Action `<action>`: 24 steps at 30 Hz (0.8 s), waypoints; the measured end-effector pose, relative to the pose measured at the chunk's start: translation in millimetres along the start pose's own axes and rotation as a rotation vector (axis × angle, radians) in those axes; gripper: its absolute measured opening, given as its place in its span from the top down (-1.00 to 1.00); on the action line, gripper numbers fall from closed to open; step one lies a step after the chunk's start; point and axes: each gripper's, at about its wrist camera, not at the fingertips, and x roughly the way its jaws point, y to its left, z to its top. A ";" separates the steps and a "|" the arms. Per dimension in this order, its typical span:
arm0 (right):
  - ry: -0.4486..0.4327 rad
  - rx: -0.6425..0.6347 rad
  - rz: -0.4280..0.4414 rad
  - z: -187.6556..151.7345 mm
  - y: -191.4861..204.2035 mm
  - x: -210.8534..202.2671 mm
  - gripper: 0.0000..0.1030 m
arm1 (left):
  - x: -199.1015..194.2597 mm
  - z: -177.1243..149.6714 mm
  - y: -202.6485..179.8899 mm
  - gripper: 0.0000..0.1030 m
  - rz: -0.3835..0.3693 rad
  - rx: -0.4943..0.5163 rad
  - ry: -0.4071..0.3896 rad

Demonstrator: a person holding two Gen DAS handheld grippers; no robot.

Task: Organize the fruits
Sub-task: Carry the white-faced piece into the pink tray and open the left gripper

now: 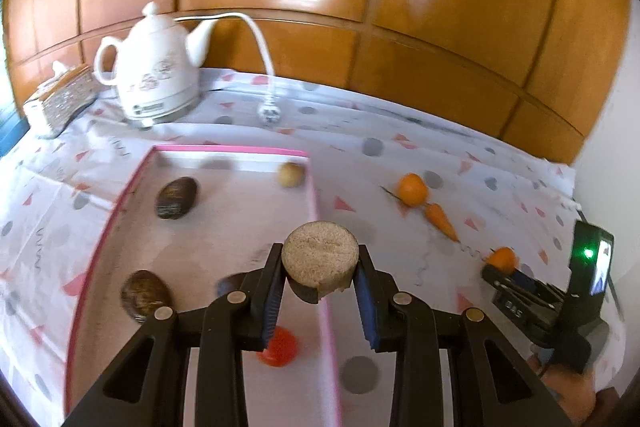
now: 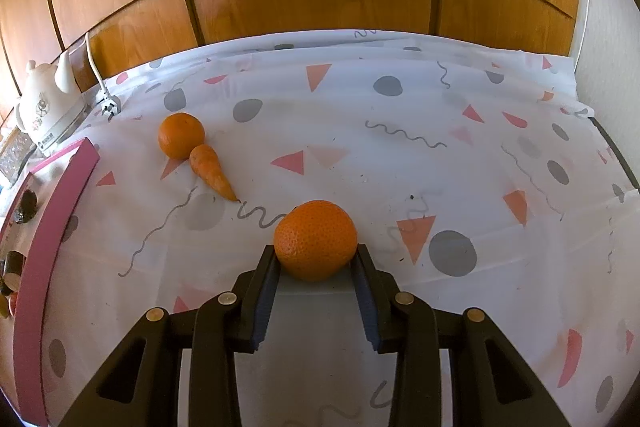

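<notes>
A round tan fruit with a cut, grainy face [image 1: 320,261] is held clenched between the jaws of the left gripper [image 1: 318,291], above the right-hand wall of the pink-rimmed tray [image 1: 316,203]. Inside the tray, two dark fruits are seen at about 9 and 10 o'clock [image 1: 176,197], a small yellowish one at 12 o'clock [image 1: 291,175], and a red one [image 1: 279,345] low beneath the jaws; the view is blurred, so their kinds cannot be told.

In the right wrist view, an orange [image 2: 315,239] is gripped between the jaws of the right gripper [image 2: 316,259], at or just above the patterned cloth of the desk [image 2: 440,147]. At 10 o'clock from it, a second orange [image 2: 181,135] and a carrot [image 2: 210,171] lie touching each other, outside the tray.

The step in hand is judged to be delivery: the left-held fruit is to be lowered over the wall onto a bare patch of tray and released. After that, the right-held orange would need to be carried toward 9 o'clock, lifted clear of the pink rim, and set down without knocking the fruits already placed.
</notes>
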 end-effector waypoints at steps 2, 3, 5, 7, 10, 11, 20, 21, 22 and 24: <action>0.001 -0.005 -0.006 0.1 0.9 0.2 0.28 | -0.3 0.5 10.7 0.35 0.015 -0.021 0.000; 0.001 -0.007 -0.008 0.2 1.2 0.3 0.28 | 0.0 0.8 16.7 0.35 0.022 -0.033 0.003; 0.002 -0.010 -0.011 0.1 1.7 0.3 0.28 | 0.1 0.3 26.8 0.35 0.034 -0.052 0.007; 0.002 -0.013 -0.014 0.0 2.1 0.2 0.28 | 1.1 -1.2 37.2 0.35 0.044 -0.065 0.014; 0.002 -0.014 -0.016 0.1 2.7 0.2 0.28 | 4.0 -2.5 54.0 0.35 0.051 -0.098 0.034; 0.002 -0.014 -0.016 0.0 2.7 0.1 0.28 | 4.8 -3.0 59.9 0.35 0.055 -0.115 0.038; 0.000 -0.009 -0.011 -0.6 3.0 -0.5 0.28 | 6.1 3.2 109.8 0.35 -0.005 -0.243 0.063; -0.001 -0.007 -0.009 -0.8 2.8 -0.5 0.28 | 6.0 3.8 112.5 0.35 -0.013 -0.249 0.064; -0.001 -0.006 -0.007 -1.0 1.9 -0.3 0.28 | 6.0 4.1 115.6 0.35 -0.020 -0.253 0.064; -0.002 -0.002 -0.003 -1.1 0.7 -0.6 0.28 | 7.7 5.0 117.3 0.35 -0.026 -0.246 0.072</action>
